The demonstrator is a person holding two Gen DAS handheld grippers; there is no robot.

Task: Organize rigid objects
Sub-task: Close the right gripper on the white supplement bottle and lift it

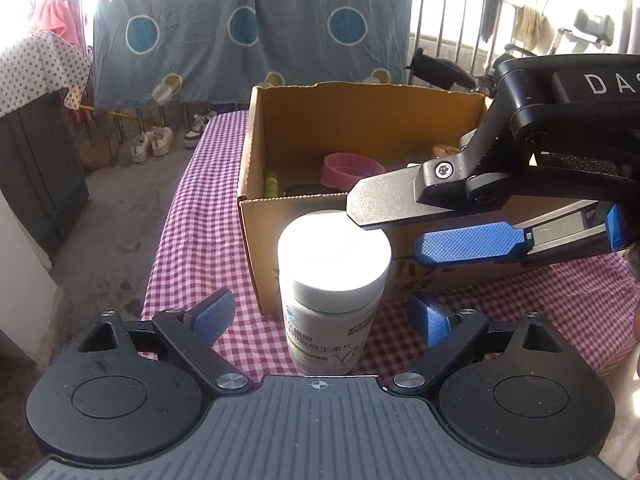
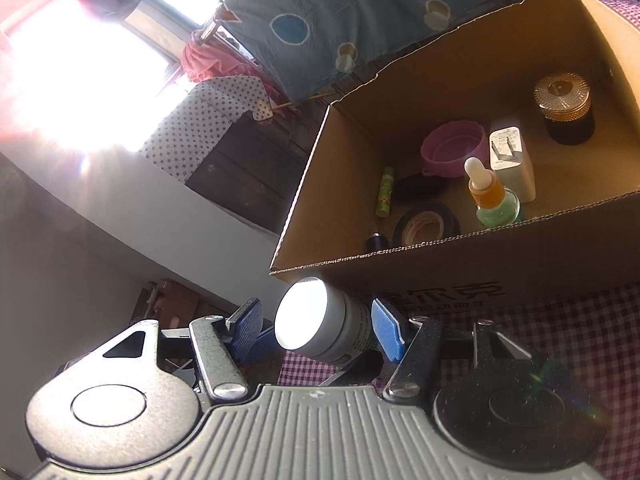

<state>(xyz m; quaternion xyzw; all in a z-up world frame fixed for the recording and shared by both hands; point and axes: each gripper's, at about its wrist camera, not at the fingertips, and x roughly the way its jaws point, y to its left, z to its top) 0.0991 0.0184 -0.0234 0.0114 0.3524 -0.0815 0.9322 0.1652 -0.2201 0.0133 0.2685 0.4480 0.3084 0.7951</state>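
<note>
Left fingers (image 1: 430, 320) open around bottle (image 1: 334, 280).

White-capped bottle (image 2: 320, 320) between gripper (image 2: 320, 326) pads — cardboard box (image 2: 440, 272) behind, holding oddments

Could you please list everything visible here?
white-capped supplement bottle: one, white, upright before box
brown cardboard box: one, brown, open, on cloth
red-and-white checked tablecloth: one, red-white, under both
pink silicone bowl: one, pink, in box
green tube: one, green, in box
black tape roll: one, black, in box
amber dropper bottle: one, amber, in box
white plug adapter: one, white, in box
gold-lidded black jar: one, black, in box
left gripper: one, blue-padded, open beside bottle
right gripper: one, blue-padded, open beside bottle
</note>
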